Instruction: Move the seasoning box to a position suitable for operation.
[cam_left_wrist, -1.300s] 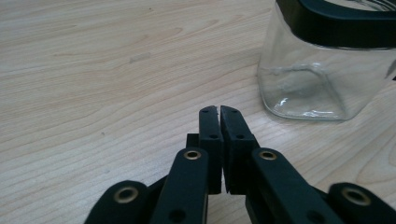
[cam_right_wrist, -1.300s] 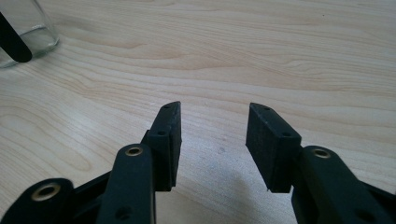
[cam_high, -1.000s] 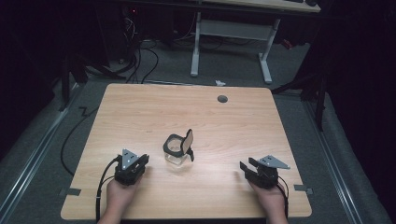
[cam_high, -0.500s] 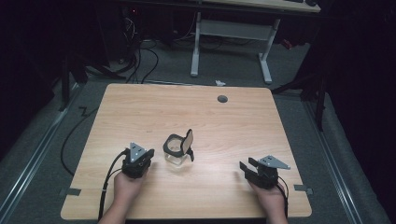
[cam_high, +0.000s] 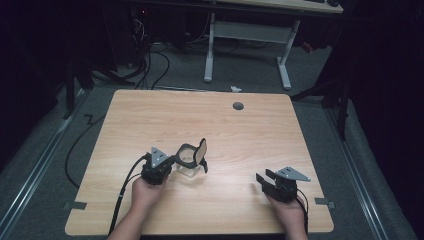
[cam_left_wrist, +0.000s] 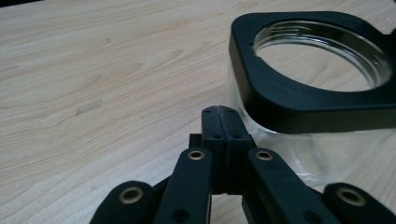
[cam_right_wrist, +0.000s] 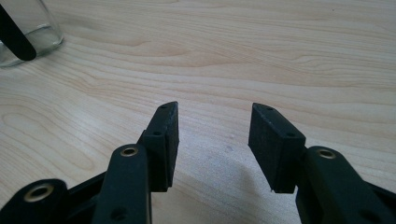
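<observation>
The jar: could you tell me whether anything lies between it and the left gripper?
Nothing visible does. The left gripper, jaws shut and empty, sits just short of the jar, with bare table around it.

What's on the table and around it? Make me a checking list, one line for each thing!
Surface: wooden table, pale, with a small round grommet near its far edge.
Job's things: clear glass jar with a black collar, standing upright; its hinged lid is flipped open.
Clutter: nothing seen.
Grippers: left gripper jaws shut with nothing between them, right beside the jar; right gripper jaws open and empty, apart from the jar.
Cables: black cable trails from the left gripper; more cables lie on the floor.
Surroundings: dark room, another desk's white legs behind the table.
</observation>
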